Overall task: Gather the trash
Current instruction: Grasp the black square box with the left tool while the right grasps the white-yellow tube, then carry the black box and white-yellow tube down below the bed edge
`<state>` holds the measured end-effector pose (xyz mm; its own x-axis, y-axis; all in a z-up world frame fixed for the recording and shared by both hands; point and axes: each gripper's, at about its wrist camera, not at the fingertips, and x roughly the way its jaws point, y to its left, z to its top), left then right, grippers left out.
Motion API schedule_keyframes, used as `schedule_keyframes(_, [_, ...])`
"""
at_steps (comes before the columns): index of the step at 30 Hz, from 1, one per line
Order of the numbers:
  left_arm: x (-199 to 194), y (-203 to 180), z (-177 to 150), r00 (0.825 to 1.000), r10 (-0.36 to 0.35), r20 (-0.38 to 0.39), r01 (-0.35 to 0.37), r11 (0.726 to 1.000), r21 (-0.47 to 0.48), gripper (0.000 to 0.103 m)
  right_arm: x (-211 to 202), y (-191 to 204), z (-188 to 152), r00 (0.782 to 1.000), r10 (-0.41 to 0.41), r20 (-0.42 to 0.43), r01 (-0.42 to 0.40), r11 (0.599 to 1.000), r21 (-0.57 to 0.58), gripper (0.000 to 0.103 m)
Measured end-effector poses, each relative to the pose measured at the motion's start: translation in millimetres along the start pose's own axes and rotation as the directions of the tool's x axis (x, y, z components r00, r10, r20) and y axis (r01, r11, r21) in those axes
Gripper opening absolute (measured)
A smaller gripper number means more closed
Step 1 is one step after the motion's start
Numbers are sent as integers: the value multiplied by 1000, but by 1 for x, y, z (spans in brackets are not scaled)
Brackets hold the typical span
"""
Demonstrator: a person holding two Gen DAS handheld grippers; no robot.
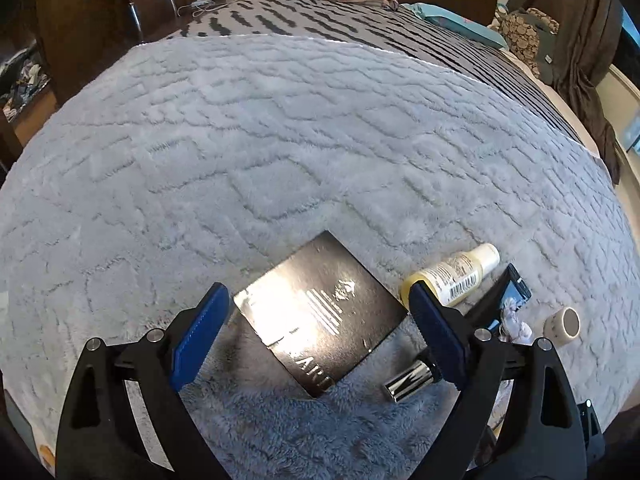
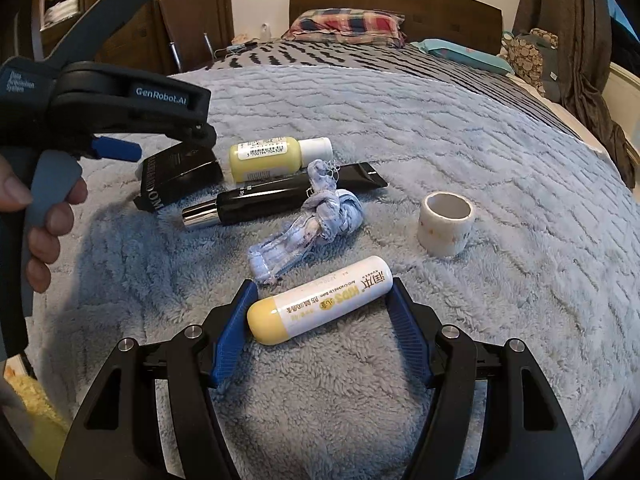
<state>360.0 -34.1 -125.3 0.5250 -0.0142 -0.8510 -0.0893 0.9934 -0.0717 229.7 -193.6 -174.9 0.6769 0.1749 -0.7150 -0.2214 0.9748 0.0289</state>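
Lying on a grey fleece blanket (image 2: 440,128) spread over the bed, the trash sits in a loose cluster. Left tool (image 1: 316,322): released, blue pads spread wide, straddling a flat black box (image 1: 316,316) without clear contact. In the right wrist view this tool (image 2: 132,148) hangs over the box (image 2: 176,178), and the person's hand (image 2: 48,216) grips its handle.

Right tool (image 2: 320,306): also released, fingers apart on either side of a white lip-balm tube with a yellow cap (image 2: 320,300). Left pad looks just beside the cap; contact cannot be confirmed. Tube lies aslant on the blanket.

Beyond it:
- knotted scrap of pale blue cloth (image 2: 312,220)
- black tube with a chrome cap (image 2: 280,196), the cloth overlapping its far end
- small yellow bottle with a white cap (image 2: 276,158), just beside the box
- white tape roll (image 2: 446,224), upright, well apart to the right

Plaid pillow (image 2: 348,24) near the wooden headboard (image 2: 400,0).
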Motion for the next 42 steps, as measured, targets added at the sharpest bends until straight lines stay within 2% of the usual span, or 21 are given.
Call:
schedule_keyframes(4, [10,-2,3,1000,6,-18,-6,1000,-6,87,-1,-1,-1,1000,7,3,-7,1000,4,67])
schedule_keyframes(10, [27,-6,5,998,57,-33,-58,998,-13,88,-1,-2,-1,1000,11,6,-11,1000,9,67])
schedule_keyframes(15, [43,-7,0,992,117,-43,-116,993,26,89,-4,-3,-3,1000,17,11,-17,1000,23,67])
schedule_keyframes(17, [44,-4,-3,993,113,-41,-112,993,30,89,-6,-4,-4,1000,17,14,-17,999,30,67])
schedule_keyframes(19, [40,-2,-5,994,108,-26,-107,993,42,83,-8,-3,-5,1000,15,17,-16,999,37,67])
schedule_keyframes(24, [27,8,-10,994,110,1,-110,993,44,42,-16,-2,-9,1000,12,17,-13,998,54,67])
schedule_keyframes(25, [25,12,-10,995,103,1,-103,994,40,39,-17,-2,-10,1000,13,16,-14,998,55,67])
schedule_keyframes(27, [21,20,-12,997,81,-3,-81,996,32,26,-23,-1,-12,1000,11,18,-12,998,59,67])
schedule_keyframes(30, [12,29,-18,999,46,5,-46,998,37,21,-34,2,-16,1000,9,27,-11,998,67,67])
schedule_keyframes(37, [-19,38,-49,998,-2,57,-4,995,104,19,-67,10,-26,998,6,55,-11,996,87,67])
schedule_keyframes(42, [-55,41,-85,993,-30,115,10,985,171,19,-93,16,-39,997,0,72,-8,994,106,67])
